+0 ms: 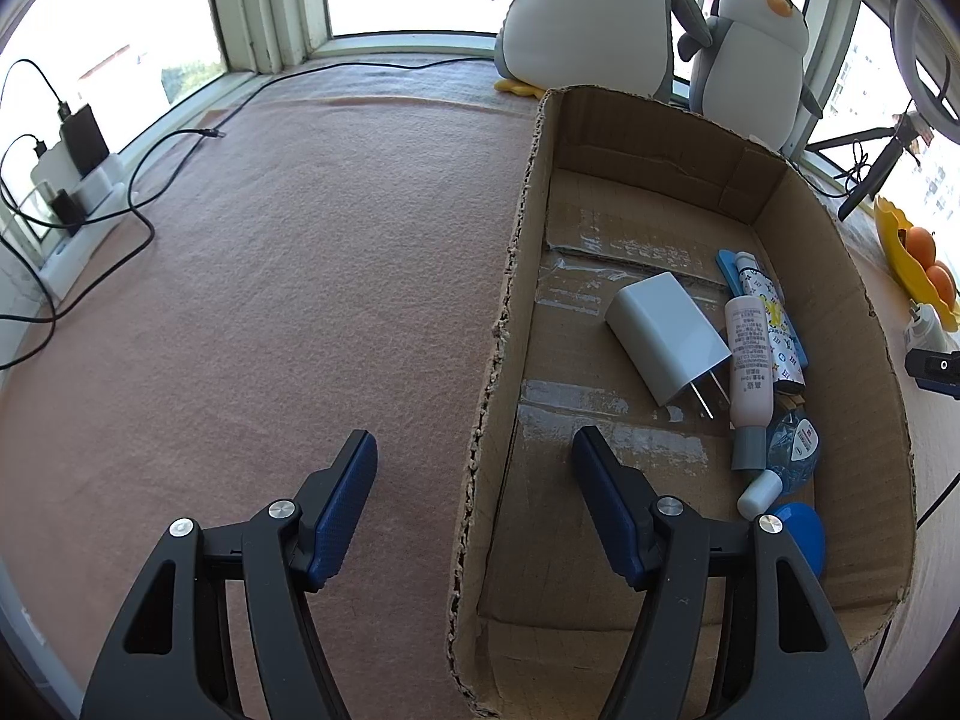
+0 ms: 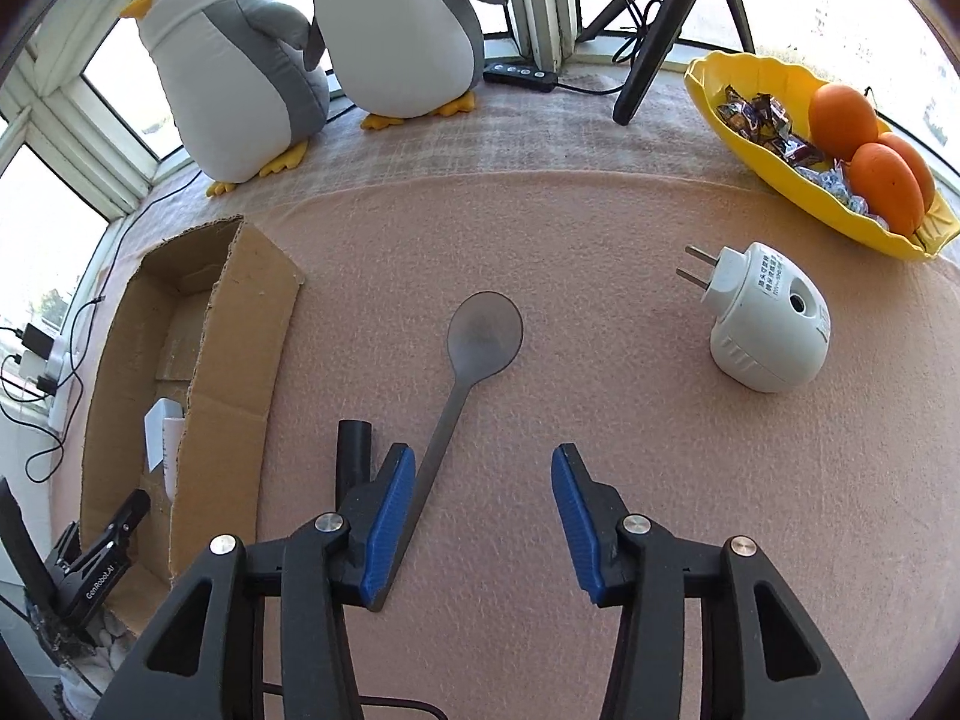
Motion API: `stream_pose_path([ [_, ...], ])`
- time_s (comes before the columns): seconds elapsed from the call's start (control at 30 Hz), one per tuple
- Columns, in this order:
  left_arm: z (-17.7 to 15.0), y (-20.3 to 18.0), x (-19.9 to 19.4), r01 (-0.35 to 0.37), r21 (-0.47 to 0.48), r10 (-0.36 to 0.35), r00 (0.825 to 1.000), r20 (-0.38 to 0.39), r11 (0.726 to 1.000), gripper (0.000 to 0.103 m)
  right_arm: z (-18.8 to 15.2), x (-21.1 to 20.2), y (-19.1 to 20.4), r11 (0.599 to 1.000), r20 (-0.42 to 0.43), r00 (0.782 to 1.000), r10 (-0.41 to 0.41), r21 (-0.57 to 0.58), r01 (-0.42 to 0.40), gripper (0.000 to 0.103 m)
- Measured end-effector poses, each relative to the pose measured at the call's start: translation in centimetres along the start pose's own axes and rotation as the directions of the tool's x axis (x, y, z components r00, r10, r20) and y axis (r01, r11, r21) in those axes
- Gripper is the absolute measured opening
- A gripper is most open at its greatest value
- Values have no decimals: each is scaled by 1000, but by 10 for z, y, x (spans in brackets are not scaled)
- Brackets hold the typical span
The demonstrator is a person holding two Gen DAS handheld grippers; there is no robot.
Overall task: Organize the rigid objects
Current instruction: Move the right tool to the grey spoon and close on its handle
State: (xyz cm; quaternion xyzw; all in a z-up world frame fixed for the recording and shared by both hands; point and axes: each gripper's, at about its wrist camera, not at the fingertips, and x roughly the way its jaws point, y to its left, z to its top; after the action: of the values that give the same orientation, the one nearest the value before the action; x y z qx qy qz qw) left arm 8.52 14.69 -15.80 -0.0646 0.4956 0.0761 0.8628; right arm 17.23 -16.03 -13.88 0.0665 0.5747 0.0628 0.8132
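Note:
A metal spoon (image 2: 483,330) lies on the pink cloth, its handle running down beside the left pad of my right gripper (image 2: 483,450). That gripper is open, with the handle inside the jaws but not pinched. A white plug-in device (image 2: 768,324) lies to the right. My left gripper (image 1: 474,438) hangs open astride the left wall of the cardboard box (image 1: 660,132), touching nothing. The box holds a white charger (image 1: 666,336), a pink tube (image 1: 747,360), a patterned case (image 1: 774,312) and a clear blue bottle (image 1: 792,450).
Two plush penguins (image 2: 240,72) stand at the window behind the box. A yellow bowl (image 2: 750,78) with oranges and sweets sits at the far right, a tripod leg (image 2: 648,48) beside it. A power strip with cables (image 1: 78,180) lies at the left edge. A short black tube (image 2: 354,450) rests by the right gripper's left finger.

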Motion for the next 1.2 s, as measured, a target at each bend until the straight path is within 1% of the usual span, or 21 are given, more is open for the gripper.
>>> stream_pose_path([
  [0.07, 0, 0, 0, 1, -1, -1, 1000, 0, 1000, 69, 3, 6, 1, 1000, -17, 1000, 11, 11, -11, 32],
  [0.2, 0, 0, 0, 1, -1, -1, 1000, 0, 1000, 69, 8, 17, 4, 999, -44, 999, 23, 32, -22, 29],
  [0.3, 0, -1, 0, 2, -1, -2, 1000, 0, 1000, 69, 11, 25, 6, 999, -62, 998, 9, 35, -7, 29],
  [0.37, 0, 0, 0, 1, -2, -1, 1000, 0, 1000, 69, 12, 30, 8, 999, -75, 997, 9, 36, -7, 26],
  [0.43, 0, 0, 0, 2, -2, -2, 1000, 0, 1000, 69, 11, 32, 11, 1000, -82, 997, 3, 27, -1, 24],
  [0.6, 0, -1, 0, 2, -2, -2, 1000, 0, 1000, 69, 12, 37, 17, 1000, -96, 995, -17, 13, 19, 24],
  [0.7, 0, 0, 0, 2, -2, -2, 1000, 0, 1000, 69, 12, 40, 22, 999, -102, 994, -46, -6, 46, 22],
  [0.77, 0, 0, 0, 2, -2, -2, 1000, 0, 1000, 69, 13, 41, 26, 997, -104, 992, -73, -29, 70, 20],
  [0.83, 0, -1, 0, 2, -2, -2, 1000, 0, 1000, 69, 13, 42, 28, 995, -108, 990, -87, -51, 82, 19],
  [0.97, 0, -1, 0, 2, -2, -2, 1000, 0, 1000, 69, 12, 42, 30, 990, -111, 987, -119, -91, 110, 13],
  [1.2, 0, -1, 0, 2, -2, -2, 1000, 0, 1000, 69, 6, 39, 21, 991, -106, 988, -112, -89, 102, 8],
])
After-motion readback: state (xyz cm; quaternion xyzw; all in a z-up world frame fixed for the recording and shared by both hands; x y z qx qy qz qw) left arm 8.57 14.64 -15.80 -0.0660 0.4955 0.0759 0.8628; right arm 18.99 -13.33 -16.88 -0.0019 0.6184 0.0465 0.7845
